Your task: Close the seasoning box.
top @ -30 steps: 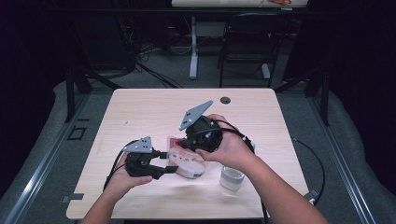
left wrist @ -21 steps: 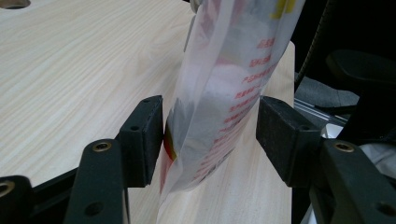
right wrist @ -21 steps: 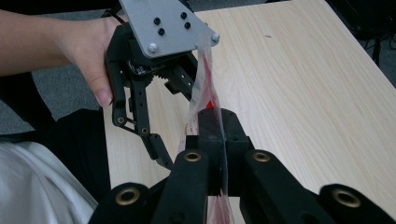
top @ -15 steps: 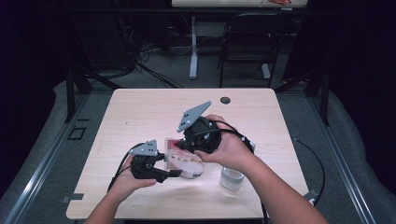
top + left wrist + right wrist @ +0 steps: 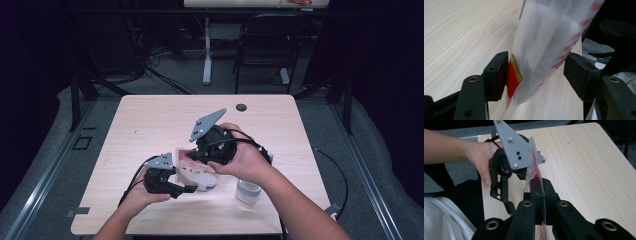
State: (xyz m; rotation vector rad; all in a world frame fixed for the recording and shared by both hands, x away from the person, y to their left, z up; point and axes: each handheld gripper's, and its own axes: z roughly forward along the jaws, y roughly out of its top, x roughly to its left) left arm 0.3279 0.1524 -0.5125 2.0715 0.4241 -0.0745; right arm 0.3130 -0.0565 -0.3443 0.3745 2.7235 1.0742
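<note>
The wooden table (image 5: pixel 150 125) carries the work near its front edge. Behind it stand a dark chair (image 5: pixel 265 45) and a pale table leg (image 5: pixel 206 55) on the grey floor. The right gripper (image 5: pixel 192 156), held from the right with its grey plate tipped up, has its jaws pressed together on the edge of a clear plastic bag (image 5: pixel 196 174) with red print; in the right gripper view (image 5: pixel 537 195) the bag (image 5: pixel 533 165) stands on edge between them. The left gripper (image 5: pixel 192 189) sits at the bag's near-left side, its jaws spread; in the left gripper view (image 5: pixel 536 72) the bag (image 5: pixel 549 40) hangs between them, touching the left pad and clear of the right. A small clear cup (image 5: pixel 248 191) stands just right of the bag, below the right hand (image 5: pixel 247 160). A small dark round hole (image 5: pixel 242 107) sits at the table's far edge.
</note>
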